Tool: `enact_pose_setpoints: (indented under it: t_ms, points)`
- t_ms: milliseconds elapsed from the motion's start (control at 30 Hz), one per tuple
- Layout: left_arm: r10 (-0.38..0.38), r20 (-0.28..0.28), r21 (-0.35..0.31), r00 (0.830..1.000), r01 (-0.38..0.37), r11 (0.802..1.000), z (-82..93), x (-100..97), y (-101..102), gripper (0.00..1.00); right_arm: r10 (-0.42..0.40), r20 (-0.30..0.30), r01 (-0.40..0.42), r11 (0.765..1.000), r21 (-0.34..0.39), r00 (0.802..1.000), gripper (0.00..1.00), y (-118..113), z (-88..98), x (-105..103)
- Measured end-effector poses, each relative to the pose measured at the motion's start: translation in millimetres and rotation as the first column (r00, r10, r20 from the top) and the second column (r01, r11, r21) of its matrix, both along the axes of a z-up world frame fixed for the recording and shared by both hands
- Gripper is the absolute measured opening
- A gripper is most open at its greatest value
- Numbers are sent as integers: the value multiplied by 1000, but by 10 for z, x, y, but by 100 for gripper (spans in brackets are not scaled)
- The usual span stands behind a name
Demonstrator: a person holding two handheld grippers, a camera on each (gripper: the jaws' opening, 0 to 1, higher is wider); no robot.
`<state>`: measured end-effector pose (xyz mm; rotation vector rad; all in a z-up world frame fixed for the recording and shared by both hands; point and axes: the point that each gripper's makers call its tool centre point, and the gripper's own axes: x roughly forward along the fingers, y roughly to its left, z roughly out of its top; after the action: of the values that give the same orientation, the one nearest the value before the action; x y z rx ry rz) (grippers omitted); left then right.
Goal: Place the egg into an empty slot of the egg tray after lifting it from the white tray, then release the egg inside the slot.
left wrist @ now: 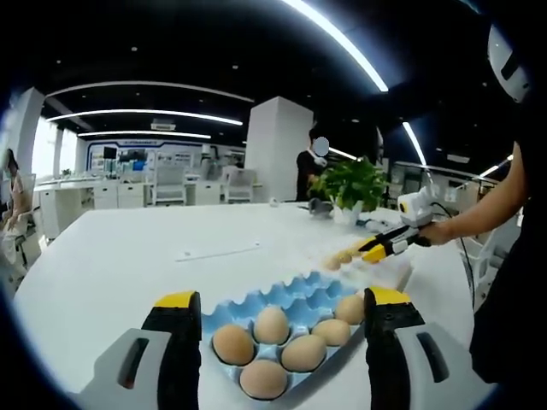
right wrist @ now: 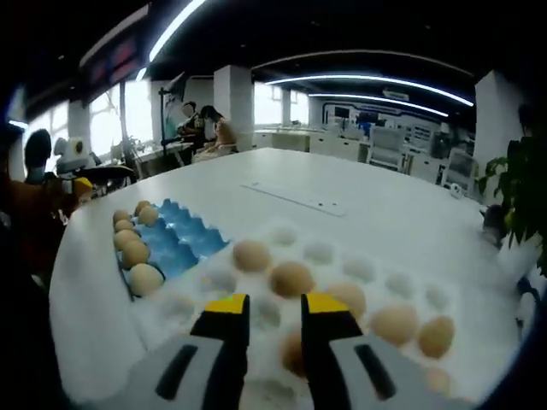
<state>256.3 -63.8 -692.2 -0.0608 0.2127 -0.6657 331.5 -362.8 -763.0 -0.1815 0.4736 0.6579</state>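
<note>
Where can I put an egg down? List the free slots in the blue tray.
Blue egg tray: the cups on its side toward the white tray are bare; the opposite edge is crowded with eggs. The bare table beyond is free too.

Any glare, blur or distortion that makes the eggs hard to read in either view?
Left gripper view: eggs in the blue egg tray are sharp and evenly lit; ceiling light strips bend with fisheye. Right gripper view: the white tray looks washed out and soft, its empty cups barely separable, and the eggs near the right gripper blur.
</note>
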Motion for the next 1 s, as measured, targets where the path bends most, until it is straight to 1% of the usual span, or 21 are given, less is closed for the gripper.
enact_pose_setpoints:
  t_ms: [33,67,100,233,333,367,400,433,467,533,600,633,700,733,833,900,1000]
  points:
    - [0,-1,-2,1000,0,1000,2,0,0,79,-3,33,2,1000,14,999,24,-32,45,17]
    - [2,0,-4,1000,-2,1000,5,3,2,79,-31,3,31,999,9,1000,24,-89,12,4]
    - [3,1,-4,1000,-3,1000,6,4,3,79,-23,12,23,1000,7,1000,24,-98,20,0]
    - [1,0,-8,1000,-1,1000,7,4,-3,79,-28,1,28,999,-28,1000,25,-202,-49,-22]
    - [-1,-1,-15,1000,1,1000,12,0,-11,79,-35,-10,35,999,-33,999,25,-253,-92,-32]
    - [-1,-1,-14,1000,1,1000,11,0,-10,79,-36,-18,35,998,-48,999,24,-270,-117,-43]
    - [0,-1,-12,1000,0,1000,8,0,-4,79,-1,8,2,997,-78,1000,24,-244,-112,-52]
    - [1,0,-12,1000,-1,1000,9,-1,-2,79,15,19,-13,995,-101,1000,24,-231,-114,-53]
    - [2,-2,-15,1000,-2,1000,10,0,4,79,46,31,-41,987,-156,998,24,-235,-131,-56]
    - [5,0,-15,1000,-5,1000,12,2,15,79,31,8,-29,992,-122,999,24,-207,-121,-53]
    - [8,-1,-17,1000,-8,1000,12,3,23,79,51,12,-49,989,-139,999,25,-173,-127,-75]
    - [11,2,-20,1000,-11,1000,18,5,29,79,52,12,-50,990,-133,999,25,-164,-125,-80]
    - [11,-2,-21,1000,-11,1000,12,3,28,78,70,26,-66,988,-143,997,25,-141,-125,-93]
    - [11,-2,-18,1000,-11,1000,8,3,30,78,62,22,-59,989,-134,998,24,-149,-122,-93]
    - [10,0,-20,1000,-10,1000,15,1,28,78,28,6,-27,989,-144,1000,23,-135,-107,-100]
    - [10,0,-26,1000,-10,1000,24,5,29,78,18,5,-17,989,-146,1000,22,-143,-96,-103]
    - [10,5,-24,1000,-10,1000,28,18,29,79,1,7,0,991,-131,1000,22,-156,-44,-98]
